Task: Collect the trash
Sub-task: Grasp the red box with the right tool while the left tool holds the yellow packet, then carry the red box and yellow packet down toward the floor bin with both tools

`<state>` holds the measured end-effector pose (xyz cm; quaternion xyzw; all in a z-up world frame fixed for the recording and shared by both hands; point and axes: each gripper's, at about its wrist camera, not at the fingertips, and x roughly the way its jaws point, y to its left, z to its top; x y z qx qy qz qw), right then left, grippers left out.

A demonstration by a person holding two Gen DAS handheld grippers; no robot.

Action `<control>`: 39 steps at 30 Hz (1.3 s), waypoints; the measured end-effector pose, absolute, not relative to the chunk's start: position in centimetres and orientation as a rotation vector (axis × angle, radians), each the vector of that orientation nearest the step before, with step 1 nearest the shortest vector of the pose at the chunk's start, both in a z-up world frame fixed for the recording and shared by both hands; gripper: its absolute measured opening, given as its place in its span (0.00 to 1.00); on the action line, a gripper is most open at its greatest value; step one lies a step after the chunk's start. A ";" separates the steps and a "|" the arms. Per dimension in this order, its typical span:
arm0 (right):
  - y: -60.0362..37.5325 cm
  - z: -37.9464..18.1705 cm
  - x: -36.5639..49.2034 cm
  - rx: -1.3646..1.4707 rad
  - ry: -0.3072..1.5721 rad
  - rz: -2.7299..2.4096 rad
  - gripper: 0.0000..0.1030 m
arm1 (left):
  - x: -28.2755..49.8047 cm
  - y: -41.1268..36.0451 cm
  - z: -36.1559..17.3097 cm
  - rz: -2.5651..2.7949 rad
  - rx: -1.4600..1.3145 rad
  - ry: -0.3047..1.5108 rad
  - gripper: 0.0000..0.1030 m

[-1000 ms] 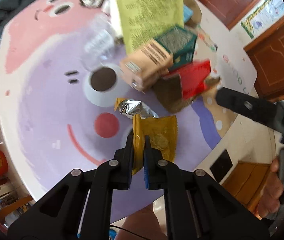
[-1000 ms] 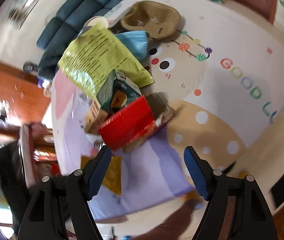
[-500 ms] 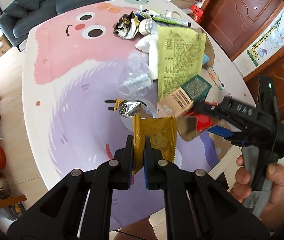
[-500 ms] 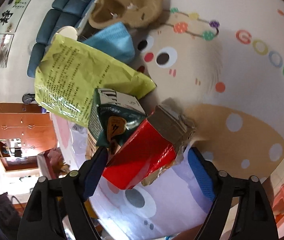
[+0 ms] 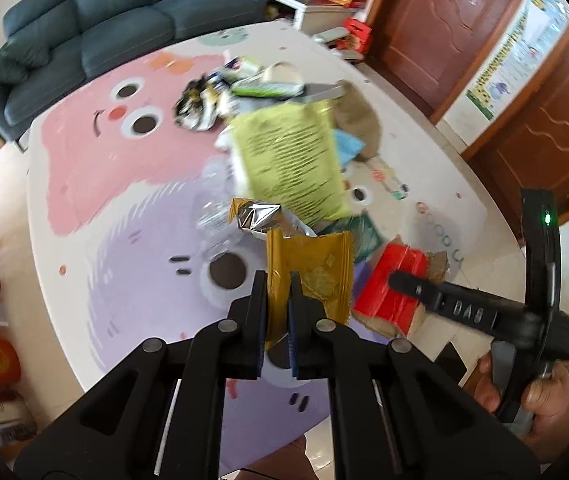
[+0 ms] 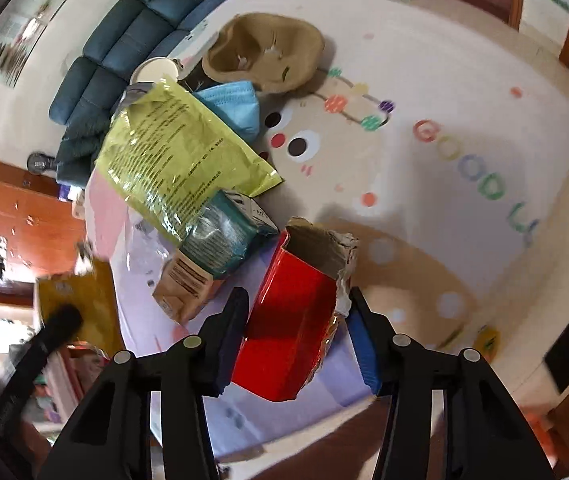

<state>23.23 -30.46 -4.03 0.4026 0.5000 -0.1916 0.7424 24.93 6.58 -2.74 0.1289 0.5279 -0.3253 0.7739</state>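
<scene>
Trash lies in a loose heap on a round table point(image 5: 68, 200) covered with a cartoon-print cloth, and the collecting is partly under way. The left gripper point(image 5: 277, 296) has its jaws shut narrow on a yellow snack wrapper point(image 5: 316, 272), which stands up from the fingertips clear of the cloth. The right gripper point(image 6: 296, 320) sits at the near right edge of the table with its jaws wide on either side of a torn red carton point(image 6: 292, 312); the left pad looks close to the carton's side and the right pad is at its ragged foil edge, but I cannot tell whether either one is pressing yet.

Just beyond the carton, toward the middle of the table, lie a teal packet point(image 6: 220, 236) resting on a small brown box point(image 6: 184, 284), with a big yellow-green bag point(image 6: 172, 156) overlapping them. A blue face mask point(image 6: 232, 104) and a brown paper pulp tray point(image 6: 264, 52) sit farther back, and a crumpled silver wrapper point(image 5: 256, 218) lies near the middle. The left view is blurred over the far pile, so its smaller pieces are hard to name.

So the step in hand is picking up the red carton while the wrapper is already held. The next move calls for closing the right jaws evenly on the carton's flat sides, gently enough not to crush its torn open end, then lifting it straight off the cloth without dragging the brown box beside it. No bin shows in either view.
</scene>
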 end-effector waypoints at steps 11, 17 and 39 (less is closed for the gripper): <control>-33.7 -0.8 14.5 0.799 1.032 -0.457 0.43 | 21.3 0.0 0.0 -0.847 0.405 1.110 0.06; -35.3 1.3 11.7 0.767 0.981 -0.499 0.43 | 18.6 -2.9 0.0 -0.898 0.462 1.117 0.06; -41.6 -0.4 0.3 0.791 1.000 -0.395 0.43 | 7.7 -10.5 -1.0 -0.827 0.474 1.123 0.06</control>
